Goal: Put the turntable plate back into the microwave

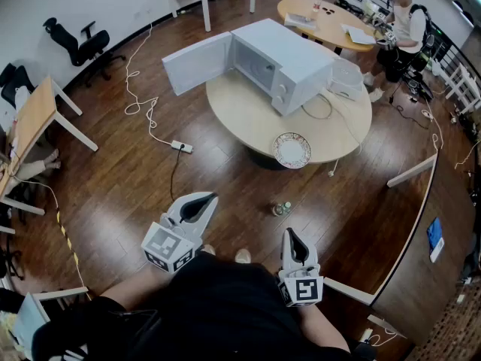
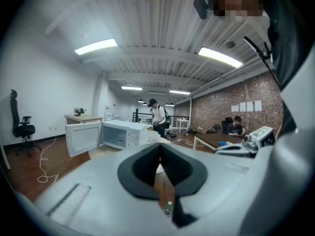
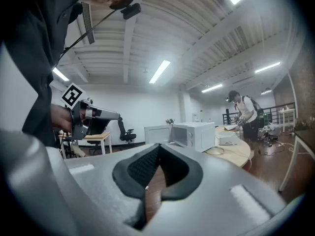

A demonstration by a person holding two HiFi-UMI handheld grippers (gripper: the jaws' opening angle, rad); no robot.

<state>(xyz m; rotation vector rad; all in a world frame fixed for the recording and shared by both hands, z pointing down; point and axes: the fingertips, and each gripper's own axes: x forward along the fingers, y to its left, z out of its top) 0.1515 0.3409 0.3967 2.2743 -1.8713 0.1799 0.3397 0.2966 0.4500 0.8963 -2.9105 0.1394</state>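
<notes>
The white microwave (image 1: 282,65) stands on the round table (image 1: 248,122) with its door (image 1: 197,62) swung open to the left. The turntable plate (image 1: 291,150), pale with a patterned rim, lies flat near the table's front edge, right of the microwave's front. Both grippers are held low over the floor, well short of the table. My left gripper (image 1: 210,195) is shut with nothing in it, and so is my right gripper (image 1: 288,232). In the left gripper view the microwave (image 2: 118,134) shows beyond the shut jaws. The right gripper view has the microwave (image 3: 194,135) and plate (image 3: 215,151) far ahead.
A small bottle (image 1: 282,209) stands on the wooden floor between me and the table. A power strip (image 1: 181,147) with a white cable lies to the left of the table. A white appliance (image 1: 347,77) sits beside the microwave. A person (image 1: 402,21) stands at the far table.
</notes>
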